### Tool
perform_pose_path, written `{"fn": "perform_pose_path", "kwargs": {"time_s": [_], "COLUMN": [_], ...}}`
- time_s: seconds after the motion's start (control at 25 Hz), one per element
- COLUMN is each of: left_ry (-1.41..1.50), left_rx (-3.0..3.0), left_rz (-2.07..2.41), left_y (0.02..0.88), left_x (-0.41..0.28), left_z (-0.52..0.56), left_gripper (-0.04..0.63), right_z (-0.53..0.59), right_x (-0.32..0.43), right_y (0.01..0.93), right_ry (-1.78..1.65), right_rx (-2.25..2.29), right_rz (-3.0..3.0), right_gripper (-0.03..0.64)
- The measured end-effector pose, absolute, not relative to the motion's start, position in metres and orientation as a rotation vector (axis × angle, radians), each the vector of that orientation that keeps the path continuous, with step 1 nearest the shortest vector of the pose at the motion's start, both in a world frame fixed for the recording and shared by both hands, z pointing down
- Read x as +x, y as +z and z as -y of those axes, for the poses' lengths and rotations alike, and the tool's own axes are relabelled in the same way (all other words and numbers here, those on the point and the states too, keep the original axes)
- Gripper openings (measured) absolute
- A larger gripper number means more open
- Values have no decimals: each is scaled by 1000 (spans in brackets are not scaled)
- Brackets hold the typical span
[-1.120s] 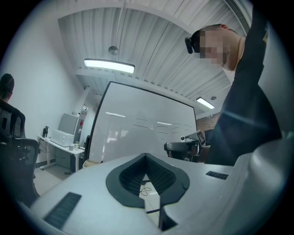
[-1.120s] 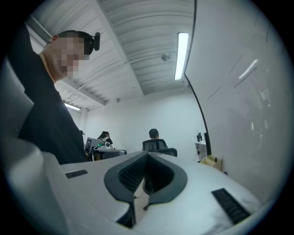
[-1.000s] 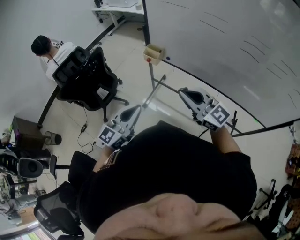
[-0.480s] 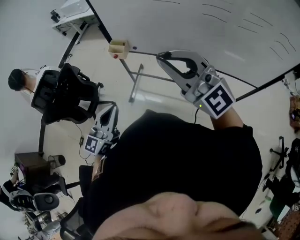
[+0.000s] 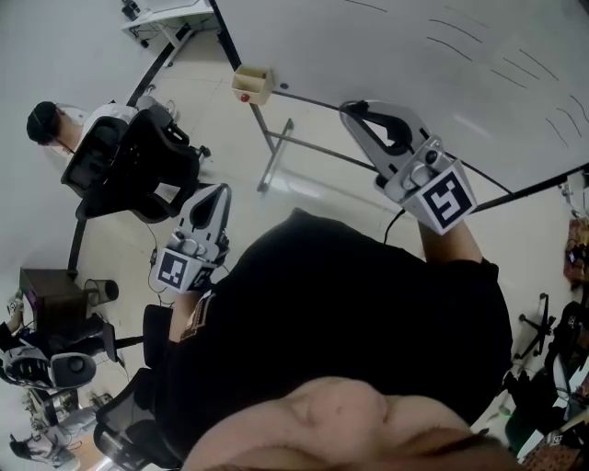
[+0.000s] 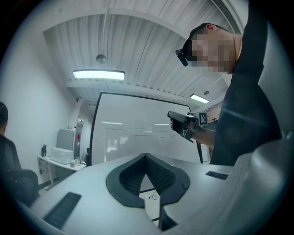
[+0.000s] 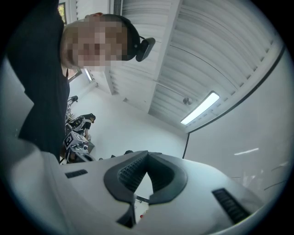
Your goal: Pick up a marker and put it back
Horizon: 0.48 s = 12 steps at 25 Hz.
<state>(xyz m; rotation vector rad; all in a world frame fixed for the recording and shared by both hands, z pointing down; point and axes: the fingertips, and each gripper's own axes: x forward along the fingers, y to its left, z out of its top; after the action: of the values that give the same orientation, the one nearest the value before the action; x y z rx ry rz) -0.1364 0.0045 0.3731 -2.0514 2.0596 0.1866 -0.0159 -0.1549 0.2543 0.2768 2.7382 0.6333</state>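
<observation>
No marker shows clearly. A small tan box with something red in it hangs at the lower edge of the whiteboard. My right gripper is raised in front of the whiteboard, jaws shut and empty; its own view shows the pads meeting. My left gripper is held lower at the left, above the floor, pads together with nothing between them. In the left gripper view the right gripper shows against the whiteboard. The left gripper shows small in the right gripper view.
The whiteboard stands on a metal frame with a leg on the pale floor. A person sits at the left in a black office chair. Desks with equipment fill the lower left. A white table stands at the back.
The right gripper has risen from waist height to in front of the whiteboard and rolled. The left gripper has come up slightly. The head view has swung, so the tan box sits further left.
</observation>
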Motion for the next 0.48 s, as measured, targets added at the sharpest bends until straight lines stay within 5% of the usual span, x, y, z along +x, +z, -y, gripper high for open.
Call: {"fn": "perform_pose_path", "kwargs": {"time_s": [0.48], "left_ry": [184], "left_rx": [-1924], "left_rz": [-2036], "left_y": [328], "left_x": [-142], "left_z": [-35], "left_gripper": [-8], "right_z": [149], "right_x": [-37], "right_y": [265], "right_ry": [532], "right_rx": [377], "right_rz": [-2765], "right_gripper": [-3]}}
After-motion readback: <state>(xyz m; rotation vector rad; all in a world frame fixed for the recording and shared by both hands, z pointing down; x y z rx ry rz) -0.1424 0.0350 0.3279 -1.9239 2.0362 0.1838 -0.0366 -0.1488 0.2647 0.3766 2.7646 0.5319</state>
